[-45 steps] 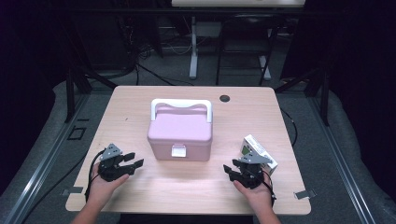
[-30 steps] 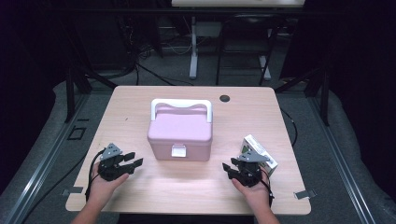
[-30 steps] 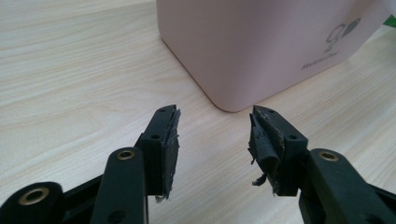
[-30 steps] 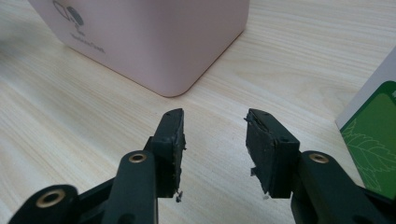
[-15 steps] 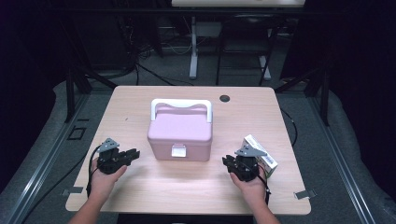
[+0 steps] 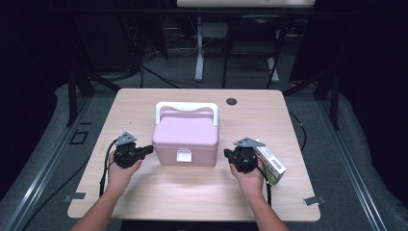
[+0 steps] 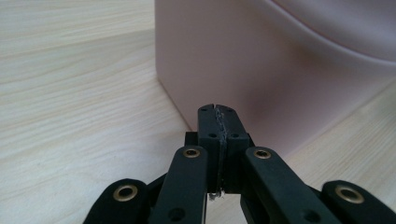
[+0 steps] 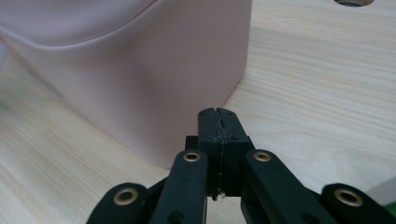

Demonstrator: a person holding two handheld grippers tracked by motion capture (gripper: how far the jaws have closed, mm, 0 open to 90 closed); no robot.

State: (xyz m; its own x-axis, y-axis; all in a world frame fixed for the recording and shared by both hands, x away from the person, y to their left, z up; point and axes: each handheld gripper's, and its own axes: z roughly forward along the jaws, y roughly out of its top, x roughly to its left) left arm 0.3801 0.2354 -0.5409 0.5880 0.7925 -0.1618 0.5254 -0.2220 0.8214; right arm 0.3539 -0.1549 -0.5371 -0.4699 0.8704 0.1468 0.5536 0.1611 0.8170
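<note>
The high view shows a pink plastic lidded box (image 6: 185,136) with a white handle on the wooden worktop (image 6: 144,103), flanked by the left gripper (image 6: 148,150) and right gripper (image 6: 226,154); each gripper view shows closed, empty jaws. The green-white carton (image 6: 269,163) has unreadable print.

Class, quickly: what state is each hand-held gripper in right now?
Left hand-held gripper: closed, holding nothing.
Right hand-held gripper: closed, holding nothing.

The case (image 6: 186,137) sits mid-table (image 6: 159,192), a carton (image 6: 270,165) apparently just right of it.
</note>
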